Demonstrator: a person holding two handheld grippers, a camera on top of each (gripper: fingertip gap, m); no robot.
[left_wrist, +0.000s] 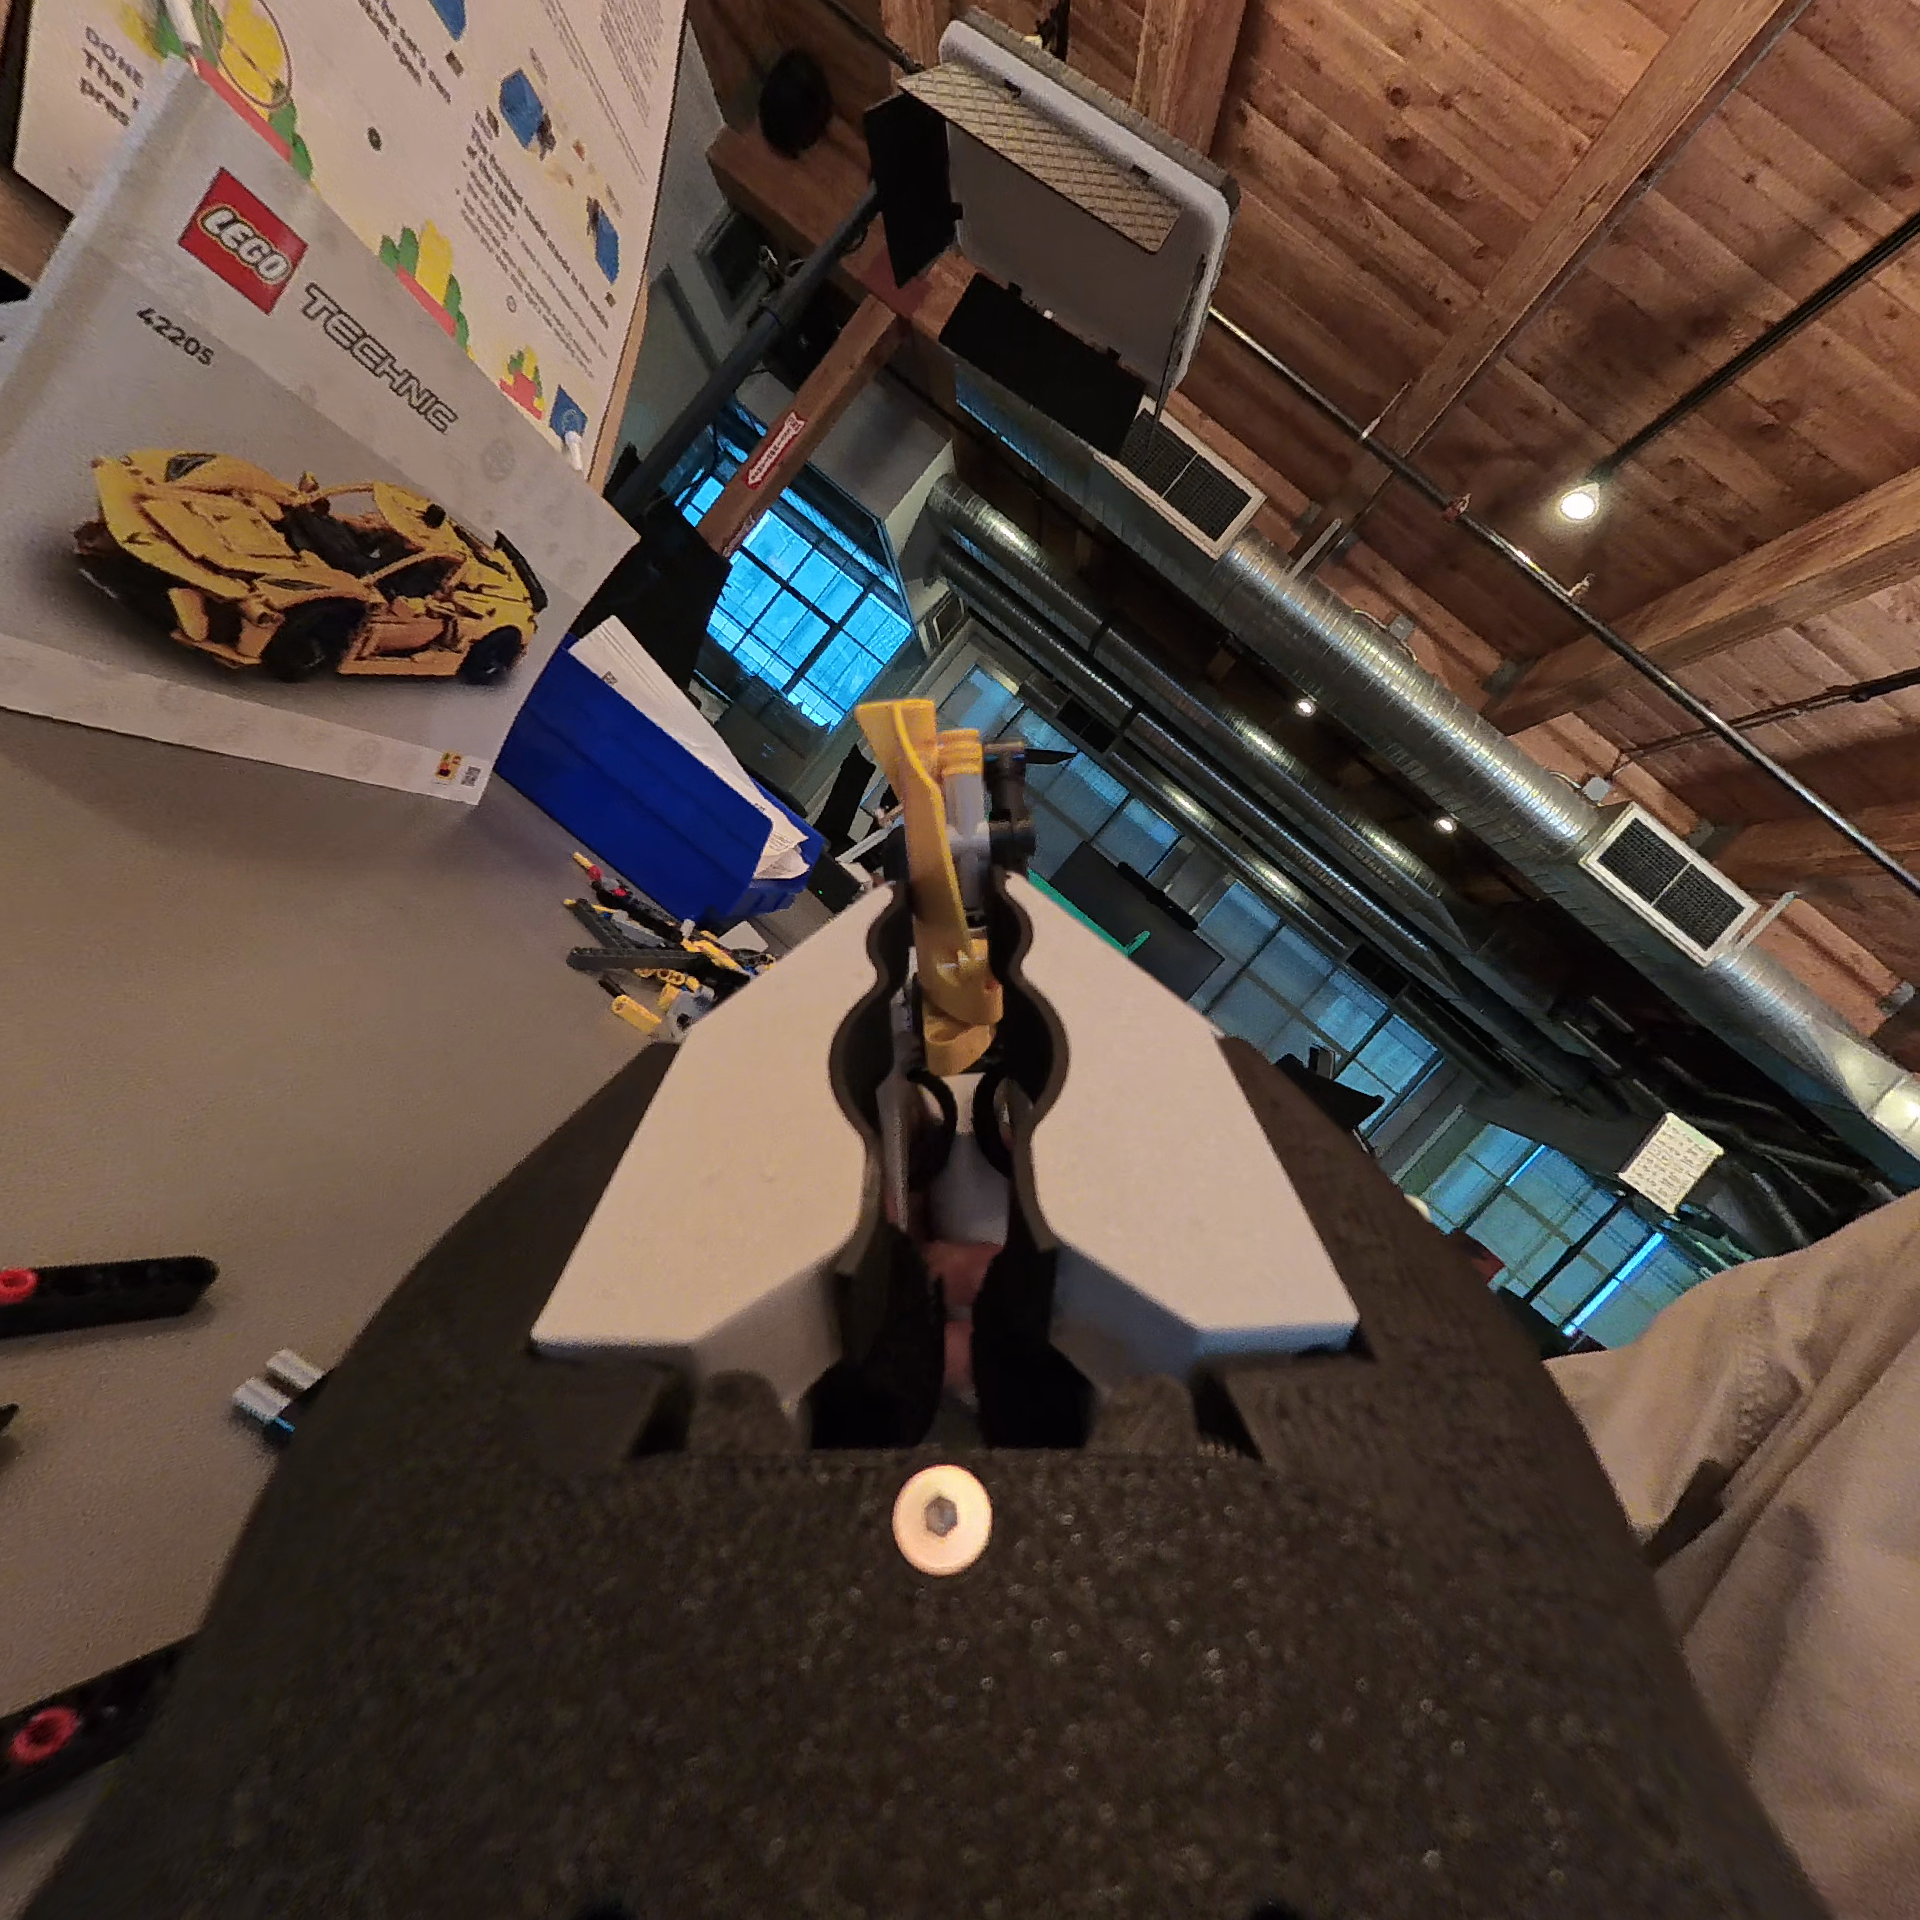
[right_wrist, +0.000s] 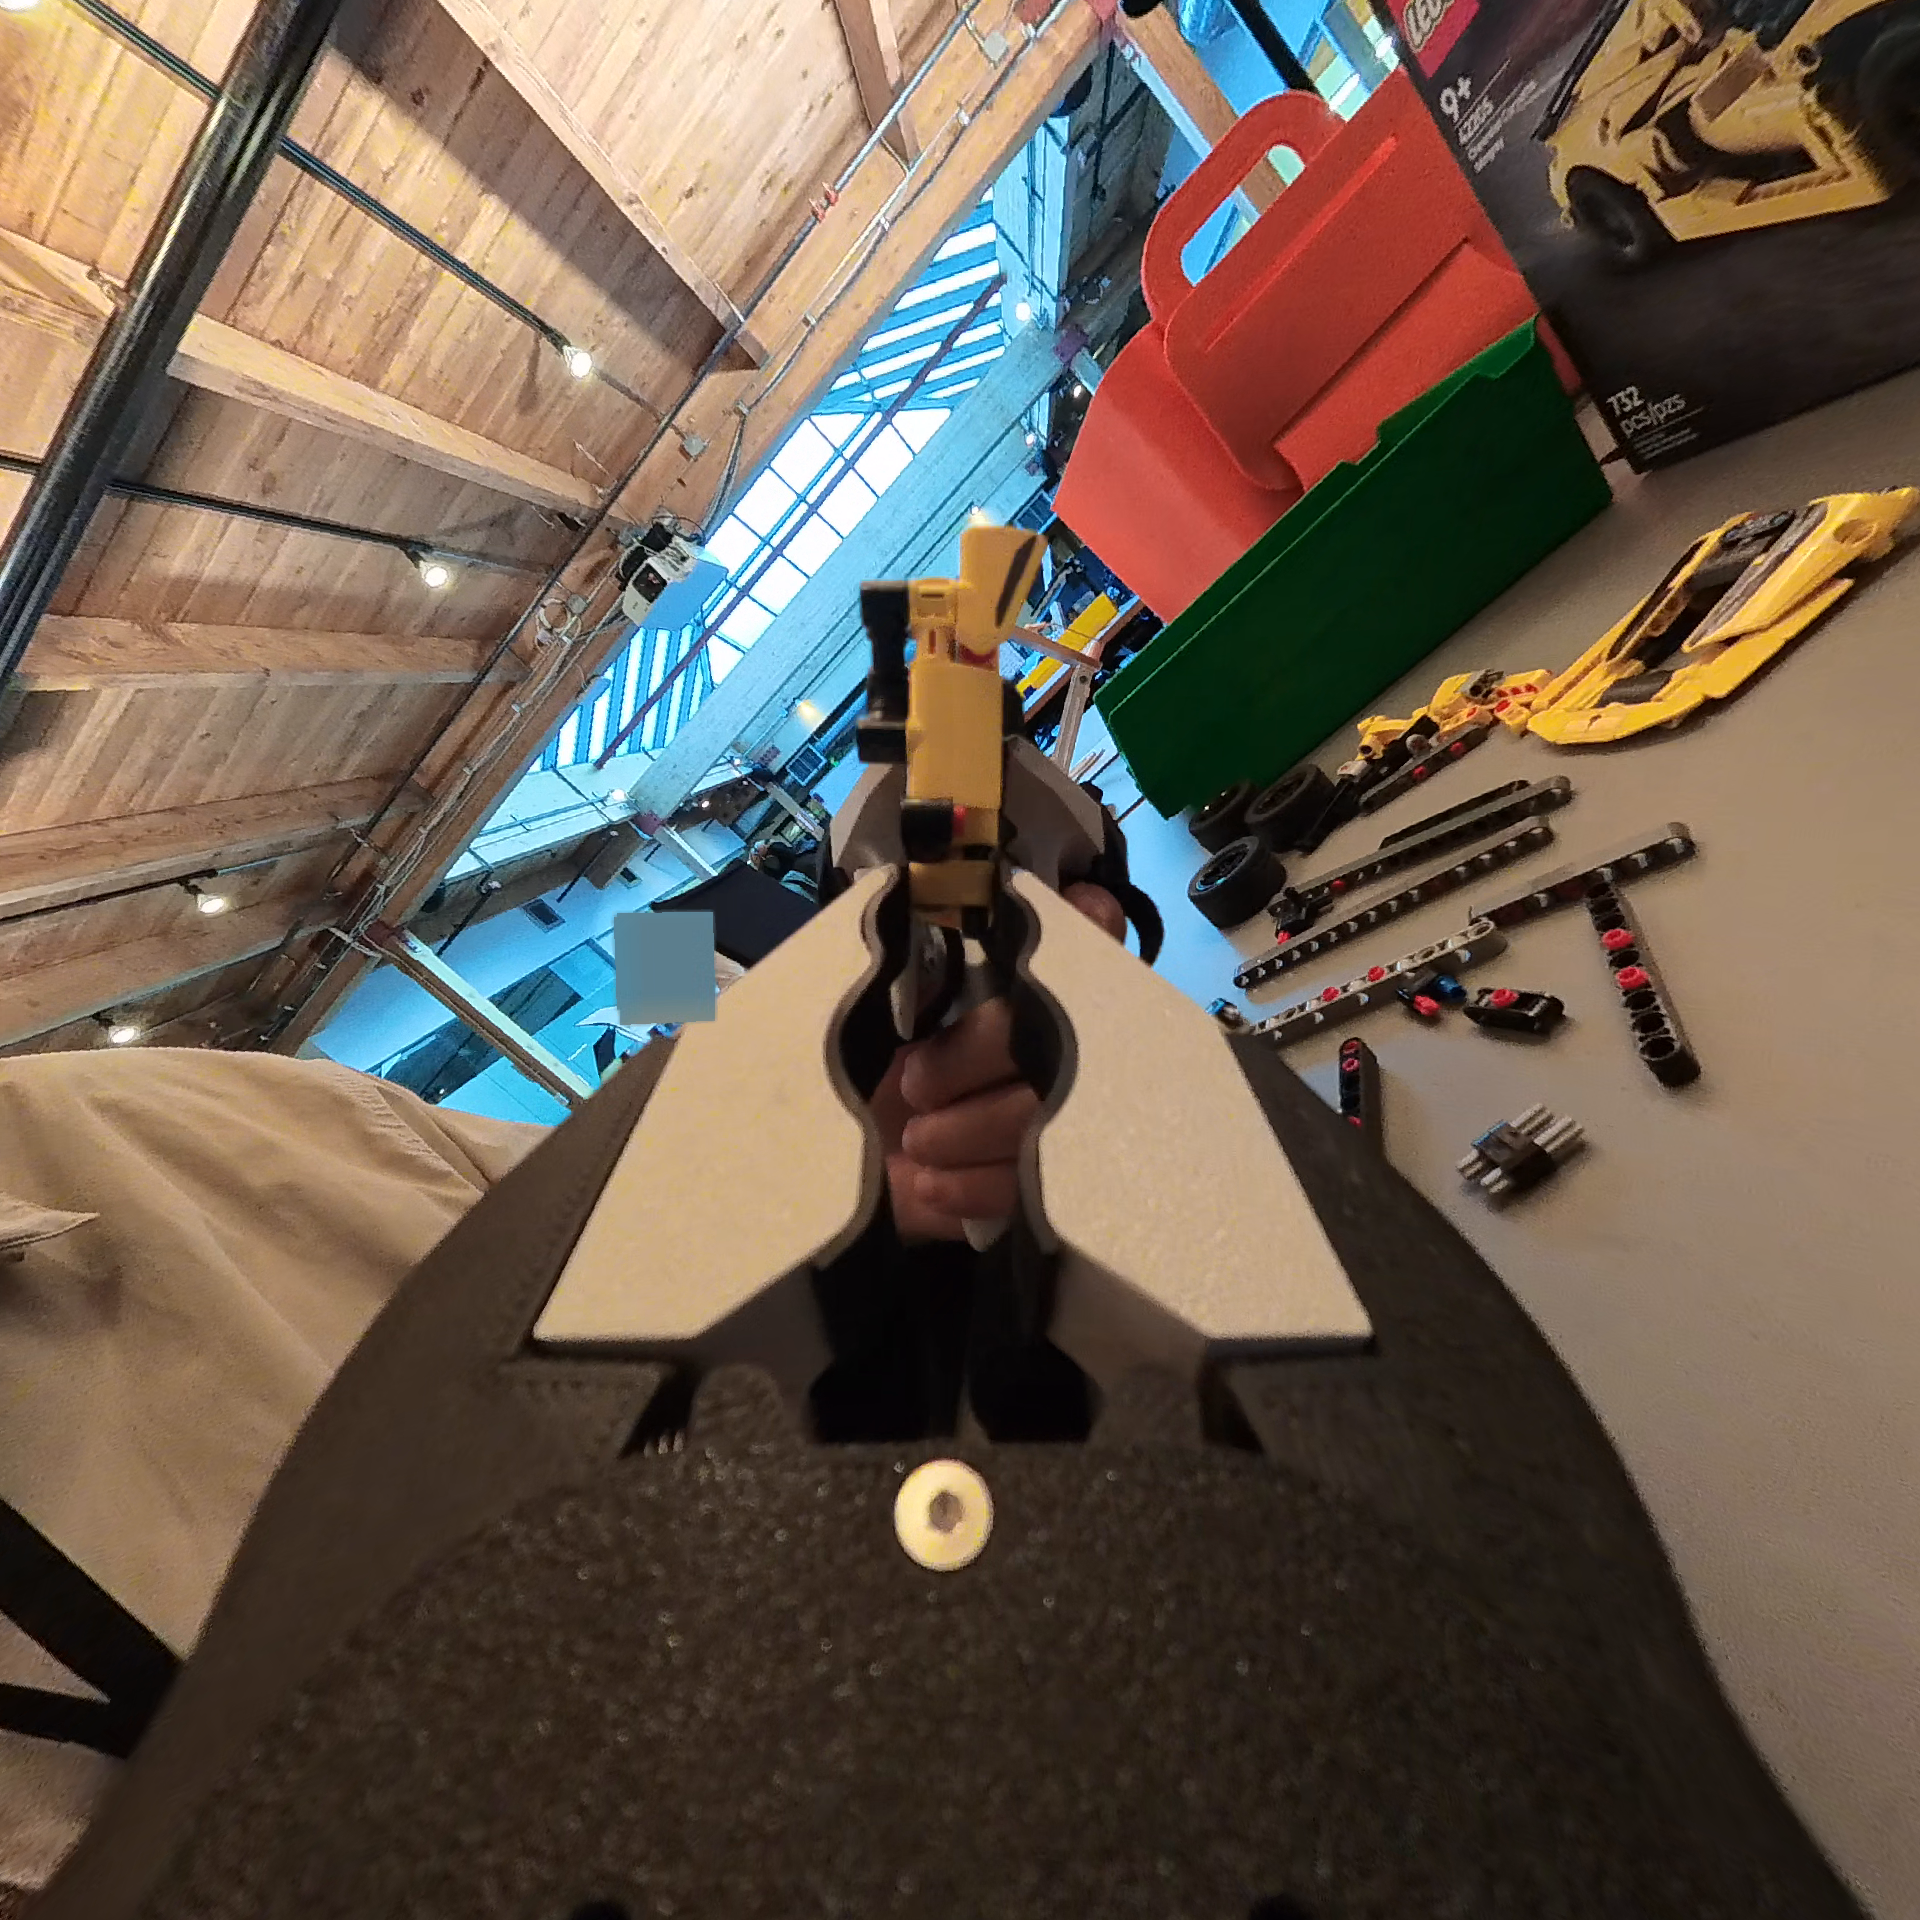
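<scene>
Between the tips of the left hand-held gripper, a yellow brick assembly sits clamped; the right hand-held gripper grips it too, above the tabletop.

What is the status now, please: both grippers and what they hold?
Left gripper shut on yellow brick assembly. Right gripper shut on same assembly, lifted off grey table. Loose beams, wheels beside.
</scene>
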